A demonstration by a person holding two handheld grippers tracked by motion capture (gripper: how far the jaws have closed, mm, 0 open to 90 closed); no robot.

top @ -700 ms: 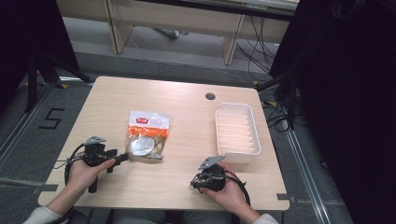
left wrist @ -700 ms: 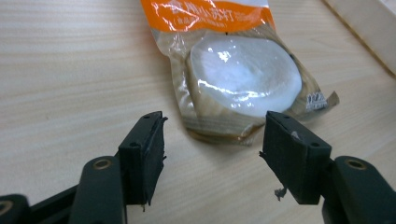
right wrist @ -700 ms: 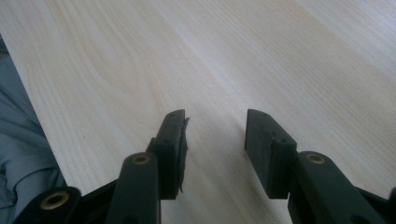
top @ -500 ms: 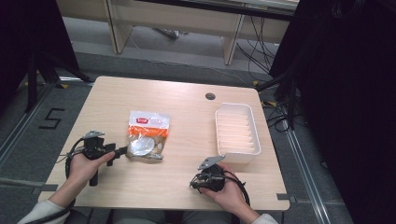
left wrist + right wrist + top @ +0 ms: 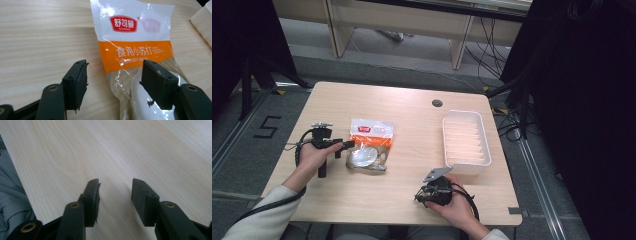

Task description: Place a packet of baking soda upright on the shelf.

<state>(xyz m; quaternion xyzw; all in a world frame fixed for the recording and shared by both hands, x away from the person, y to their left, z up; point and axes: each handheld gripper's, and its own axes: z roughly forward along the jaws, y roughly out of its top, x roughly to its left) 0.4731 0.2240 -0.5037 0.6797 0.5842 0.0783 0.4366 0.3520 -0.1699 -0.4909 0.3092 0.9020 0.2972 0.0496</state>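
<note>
Since the earlier frames the left gripper (image 5: 343, 146) has slid back to the packet's (image 5: 132, 45) near-left edge, its jaws apart astride that corner, ready to pinch. The packet lies flat left of the white tray (image 5: 465, 142), its long axis running away from the person, label end far. The right gripper (image 5: 115, 195) idles with jaws apart over bare table (image 5: 75, 150).

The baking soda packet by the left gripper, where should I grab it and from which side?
Grip the packet at its near left edge, coming from the left as the open left gripper already does. It lies flat, bulging over its white contents; the thin edge probably suits the jaws best.
</note>
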